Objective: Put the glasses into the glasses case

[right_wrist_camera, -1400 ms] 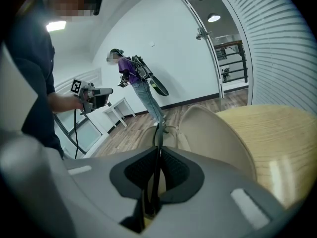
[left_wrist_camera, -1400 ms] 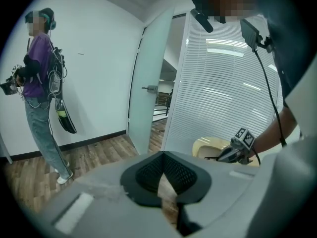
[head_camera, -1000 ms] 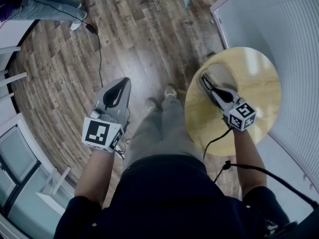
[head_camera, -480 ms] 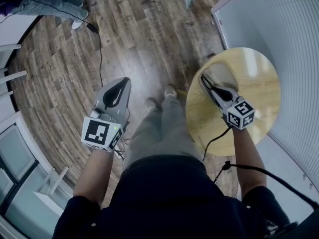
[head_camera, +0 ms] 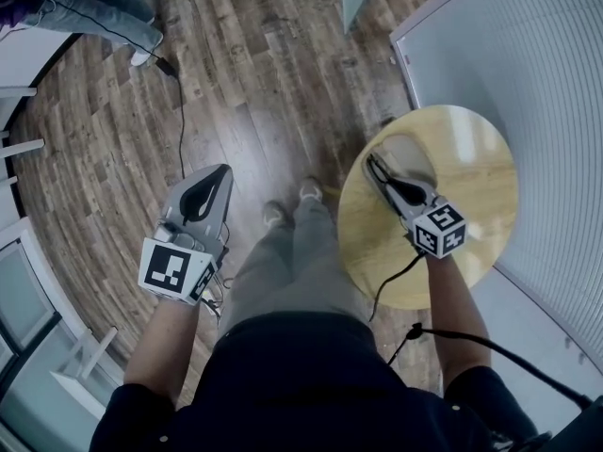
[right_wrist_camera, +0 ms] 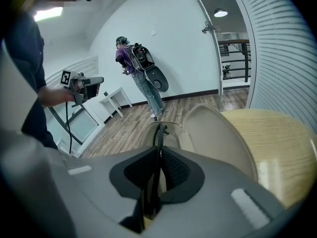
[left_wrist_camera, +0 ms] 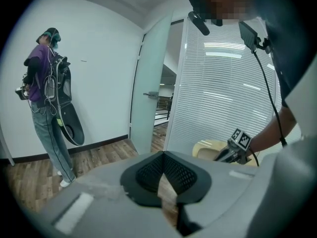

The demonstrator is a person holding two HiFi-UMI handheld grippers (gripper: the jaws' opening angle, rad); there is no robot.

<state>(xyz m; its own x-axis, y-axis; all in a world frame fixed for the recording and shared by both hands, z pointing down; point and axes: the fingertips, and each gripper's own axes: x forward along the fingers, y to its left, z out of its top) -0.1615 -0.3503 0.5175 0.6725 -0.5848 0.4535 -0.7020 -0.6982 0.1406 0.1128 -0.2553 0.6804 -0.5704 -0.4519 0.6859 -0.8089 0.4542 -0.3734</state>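
Well left of the round table, my left gripper hangs over the wood floor, jaws together on nothing. Over the table's left part, my right gripper narrowly pinches the dark glasses, holding them over the open beige glasses case that lies on the table

A round, pale-wood tabletop bears an open beige case. The case lies at the tabletop's far edge, on the side away from the slatted wall. Its lid stands raised toward the tabletop's middle. Below is a dark plank floor, where a thin black cable trails.
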